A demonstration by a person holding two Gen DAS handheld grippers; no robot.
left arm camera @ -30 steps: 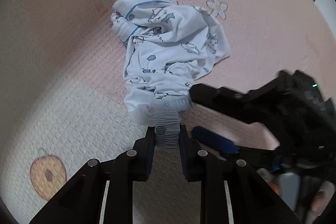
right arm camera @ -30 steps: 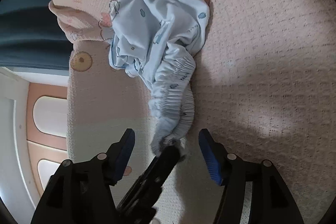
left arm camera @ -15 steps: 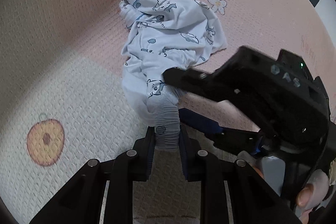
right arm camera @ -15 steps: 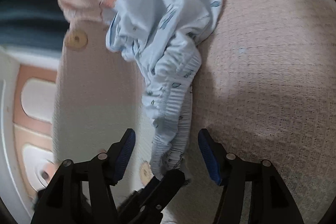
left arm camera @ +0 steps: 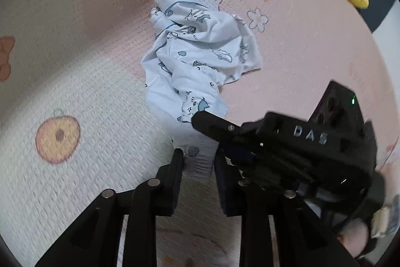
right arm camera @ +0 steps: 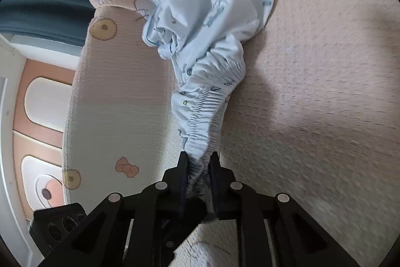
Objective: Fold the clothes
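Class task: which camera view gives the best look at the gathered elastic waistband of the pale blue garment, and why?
The right wrist view: the waistband runs clear and unblocked from the crumpled garment down into the closing right gripper. In the left wrist view only a short piece of waistband shows, between the opening left gripper's fingers, partly hidden by the right gripper.

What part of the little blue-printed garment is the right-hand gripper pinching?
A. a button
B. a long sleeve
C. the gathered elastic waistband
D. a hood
C: in the right wrist view the right gripper has the ribbed, gathered waistband of the garment bunched between its closing jaws.
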